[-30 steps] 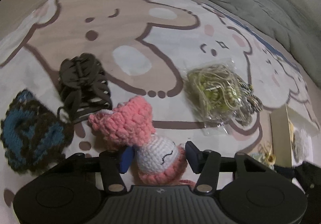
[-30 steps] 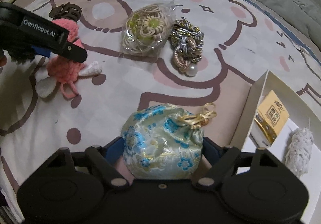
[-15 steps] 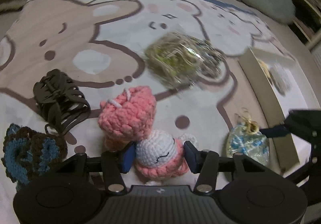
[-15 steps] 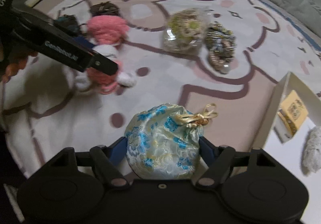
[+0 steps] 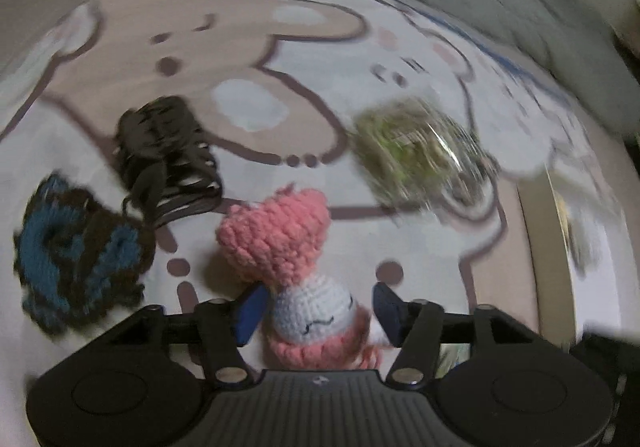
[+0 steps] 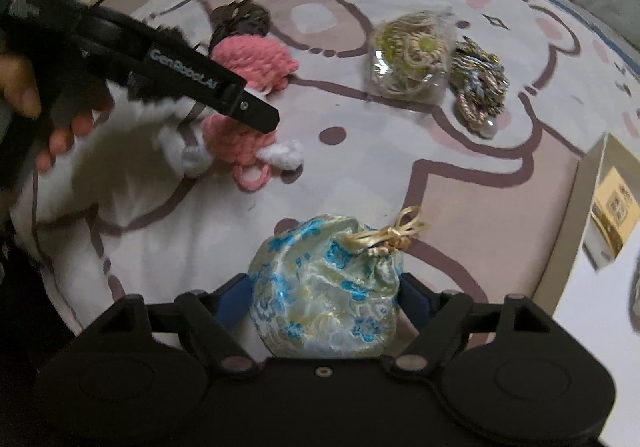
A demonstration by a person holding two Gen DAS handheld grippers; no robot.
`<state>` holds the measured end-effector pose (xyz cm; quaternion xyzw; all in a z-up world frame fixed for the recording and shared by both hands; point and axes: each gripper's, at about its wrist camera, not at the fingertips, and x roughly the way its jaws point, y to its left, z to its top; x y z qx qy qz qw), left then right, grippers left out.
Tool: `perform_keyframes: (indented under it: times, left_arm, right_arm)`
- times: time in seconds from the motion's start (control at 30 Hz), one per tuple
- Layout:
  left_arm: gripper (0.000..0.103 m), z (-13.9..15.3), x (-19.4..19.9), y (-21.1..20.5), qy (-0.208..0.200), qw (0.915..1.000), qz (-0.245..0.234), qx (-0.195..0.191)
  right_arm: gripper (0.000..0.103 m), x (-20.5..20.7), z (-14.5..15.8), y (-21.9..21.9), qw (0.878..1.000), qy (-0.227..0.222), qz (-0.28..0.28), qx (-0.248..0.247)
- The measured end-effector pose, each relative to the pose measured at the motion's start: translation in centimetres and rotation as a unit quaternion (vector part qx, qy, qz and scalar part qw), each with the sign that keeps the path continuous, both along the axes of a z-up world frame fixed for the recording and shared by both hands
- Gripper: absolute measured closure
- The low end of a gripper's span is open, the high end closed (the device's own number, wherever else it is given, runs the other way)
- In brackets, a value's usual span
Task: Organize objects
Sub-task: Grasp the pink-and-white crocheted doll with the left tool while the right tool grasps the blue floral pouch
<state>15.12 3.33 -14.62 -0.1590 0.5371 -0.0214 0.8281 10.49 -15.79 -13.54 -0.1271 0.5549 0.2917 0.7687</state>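
Note:
A crocheted doll (image 5: 280,243) with a pink hat and white face lies on the cartoon-print bedsheet (image 5: 248,47). My left gripper (image 5: 318,311) straddles its head. The jaws are opening, and the right pad stands clear of the head. From the right wrist view, one of the left gripper's fingers (image 6: 240,103) hangs over the doll (image 6: 232,139), held by a person's hand (image 6: 24,87). My right gripper (image 6: 326,299) holds a blue-flowered satin pouch (image 6: 324,287) with a gold tie. Those jaws are opening a little, but both pads still touch its sides.
A brown hair claw (image 5: 168,155) and a blue-brown crochet scrunchie (image 5: 76,255) lie left of the doll. A plastic bag of beige cords (image 6: 412,55) and a braided cord bundle (image 6: 476,87) lie farther back. A white box (image 6: 576,227) with a yellow packet (image 6: 612,207) is at the right.
The left gripper's jaws have widened around the doll's head, leaving a gap at the right pad. The right gripper has shifted with the pouch still between its pads, and its view has tilted.

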Motion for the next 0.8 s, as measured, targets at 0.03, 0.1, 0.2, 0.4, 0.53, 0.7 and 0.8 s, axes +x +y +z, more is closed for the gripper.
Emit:
perform_keyframes:
  times: [0.03,0.1,0.2,0.4,0.53,0.7,0.8]
  left_arm:
    - [0.037,0.0,0.0,0.1,0.000,0.9998,0.022,-0.004]
    - [0.037,-0.1,-0.1,-0.1,-0.005,0.9987,0.050,-0.005]
    - [0.040,-0.1,0.0,-0.2,-0.014,0.9974,0.070,0.007]
    - [0.063,-0.2,0.2,0.0,-0.015,0.9973,0.070,0.018]
    - [0.065,-0.1,0.2,-0.4,-0.019,0.9988,0.040,0.023]
    - [0.072,0.5,0.2,-0.4,-0.026,0.9993,0.019,0.018]
    - [0.072,1.2,0.0,-0.5,-0.037,0.9990,0.006,0.022]
  right_arm:
    - [0.019,0.1,0.0,-0.2,1.000,0.004,-0.010,0.005]
    - [0.015,0.2,0.0,-0.6,0.999,0.007,-0.031,0.008]
    - [0.014,0.0,-0.3,-1.0,0.999,0.008,-0.051,0.006]
    - [0.014,-0.1,-1.3,-1.3,0.995,0.021,-0.094,0.032]
    - [0.017,-0.4,-1.6,-0.6,0.996,0.007,-0.092,0.019]
    - [0.027,-0.3,-1.7,-0.5,0.996,0.002,-0.087,0.013]
    - [0.032,-0.1,-1.2,-1.1,0.995,0.000,-0.094,0.021]
